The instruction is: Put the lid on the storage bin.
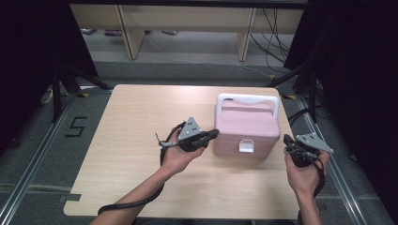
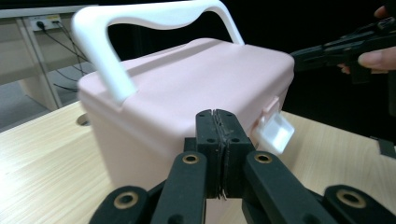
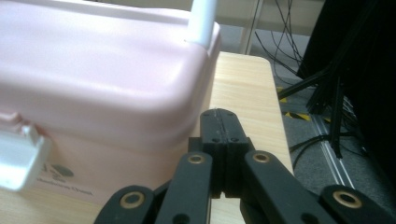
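I see a pink storage box (image 1: 246, 126) with a white handle (image 1: 248, 100) and a white front latch (image 1: 246, 146) standing right of centre on the wooden table (image 1: 131, 140). My left gripper (image 1: 213, 134) sits just beside the box's left wall, jaws pressed together on nothing. My right gripper (image 1: 287, 139) hovers by its near right corner, jaws likewise together.
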The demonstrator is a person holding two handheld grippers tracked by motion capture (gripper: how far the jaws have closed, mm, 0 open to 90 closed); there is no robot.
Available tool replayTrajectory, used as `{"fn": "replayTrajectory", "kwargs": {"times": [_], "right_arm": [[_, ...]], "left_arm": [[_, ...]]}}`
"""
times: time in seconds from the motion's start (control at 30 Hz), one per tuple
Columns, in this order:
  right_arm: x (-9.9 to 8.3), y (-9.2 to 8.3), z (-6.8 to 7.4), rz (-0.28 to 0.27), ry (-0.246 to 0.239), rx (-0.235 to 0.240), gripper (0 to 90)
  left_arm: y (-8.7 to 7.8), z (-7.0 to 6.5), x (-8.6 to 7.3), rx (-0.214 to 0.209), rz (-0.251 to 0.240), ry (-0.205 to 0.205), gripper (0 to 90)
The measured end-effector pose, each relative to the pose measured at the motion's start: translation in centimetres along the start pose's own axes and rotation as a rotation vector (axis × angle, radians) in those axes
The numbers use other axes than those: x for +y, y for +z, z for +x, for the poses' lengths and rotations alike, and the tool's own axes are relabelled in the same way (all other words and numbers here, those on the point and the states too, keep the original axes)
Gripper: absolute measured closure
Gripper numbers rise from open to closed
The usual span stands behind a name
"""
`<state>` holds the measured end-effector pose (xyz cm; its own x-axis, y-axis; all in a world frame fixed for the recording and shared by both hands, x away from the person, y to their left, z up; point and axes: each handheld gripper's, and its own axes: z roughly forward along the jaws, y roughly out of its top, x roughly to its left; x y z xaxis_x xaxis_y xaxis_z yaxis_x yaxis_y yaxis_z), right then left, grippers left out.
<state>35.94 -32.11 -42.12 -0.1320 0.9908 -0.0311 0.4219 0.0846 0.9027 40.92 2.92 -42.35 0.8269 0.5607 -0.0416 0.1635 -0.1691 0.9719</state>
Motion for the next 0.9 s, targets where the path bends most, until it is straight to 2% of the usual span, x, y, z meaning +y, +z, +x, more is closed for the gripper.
{"fn": "replayTrajectory", "kwargs": {"times": [0.03,0.1,0.13,0.17,0.2,0.23,0.27,0.33,0.37,0.4,0.43,0.47,0.6,0.63,0.67,0.77,0.8,0.83,0.9], "right_arm": [[0.0,-0.1,-0.2,-0.005,-0.018,-0.003,90.0],[-0.2,-0.2,-0.2,-0.005,0.006,0.0,90.0],[-0.3,-0.2,-0.6,-0.011,-0.035,-0.001,90.0],[-0.4,-0.3,-0.5,-0.002,-0.002,0.003,90.0],[-0.5,-0.3,-0.6,-0.003,-0.021,0.001,90.0],[-0.6,-0.4,-0.5,0.007,-0.002,-0.006,90.0],[-0.7,-0.3,-0.7,-0.002,-0.028,-0.013,90.0],[-0.9,-0.4,-0.6,0.012,0.016,-0.006,90.0],[-1.1,-0.4,-0.8,0.01,-0.001,-0.008,90.0],[-1.3,-0.4,-0.9,0.006,0.002,-0.013,90.0],[-1.4,-0.3,-1.0,0.004,0.006,0.005,90.0],[-1.6,-0.4,-1.0,0.012,0.021,-0.008,90.0],[-2.8,-0.3,-1.2,0.045,0.038,-0.011,90.0],[-3.0,-0.1,-1.2,0.036,0.048,-0.004,90.0],[-3.3,-0.1,-1.4,0.051,0.032,-0.014,90.0],[-4.1,0.0,-1.5,0.048,0.043,-0.003,90.0],[-4.2,-0.1,-1.3,0.071,0.064,-0.015,90.0],[-4.5,-0.1,-1.5,0.063,0.04,-0.016,90.0],[-4.8,0.1,-1.7,0.054,0.027,-0.009,90.0]], "left_arm": [[-0.4,0.2,-0.1,0.007,0.002,0.001,87.9],[-1.1,0.7,-0.4,0.021,0.002,-0.001,87.6],[-1.5,1.0,-0.6,0.03,0.0,-0.002,87.5],[-1.8,1.2,-0.7,0.037,-0.003,-0.005,87.4],[-2.2,1.4,-0.8,0.045,-0.002,-0.005,87.2],[-2.6,1.7,-1.0,0.053,-0.002,-0.003,87.0],[-3.0,1.9,-1.1,0.06,0.0,-0.001,86.8],[-4.0,2.4,-1.4,0.077,-0.001,0.006,86.2],[-4.3,2.6,-1.5,0.083,0.0,0.008,85.6],[-4.8,2.9,-1.7,0.092,0.001,0.009,85.0],[-5.4,3.2,-1.9,0.103,0.001,0.007,84.6],[-5.9,3.4,-2.1,0.116,-0.001,0.005,84.4],[-8.1,4.7,-2.9,0.168,-0.002,-0.001,84.0],[-8.7,5.0,-3.1,0.179,-0.009,-0.006,84.0],[-9.2,5.2,-3.3,0.188,-0.002,-0.004,83.8],[-10.8,5.9,-4.2,0.225,-0.002,0.002,83.0],[-11.6,6.4,-4.7,0.243,-0.009,-0.016,82.9],[-12.0,6.6,-5.0,0.254,-0.009,-0.024,82.9],[-12.9,7.1,-5.7,0.281,-0.009,-0.032,82.8]]}}
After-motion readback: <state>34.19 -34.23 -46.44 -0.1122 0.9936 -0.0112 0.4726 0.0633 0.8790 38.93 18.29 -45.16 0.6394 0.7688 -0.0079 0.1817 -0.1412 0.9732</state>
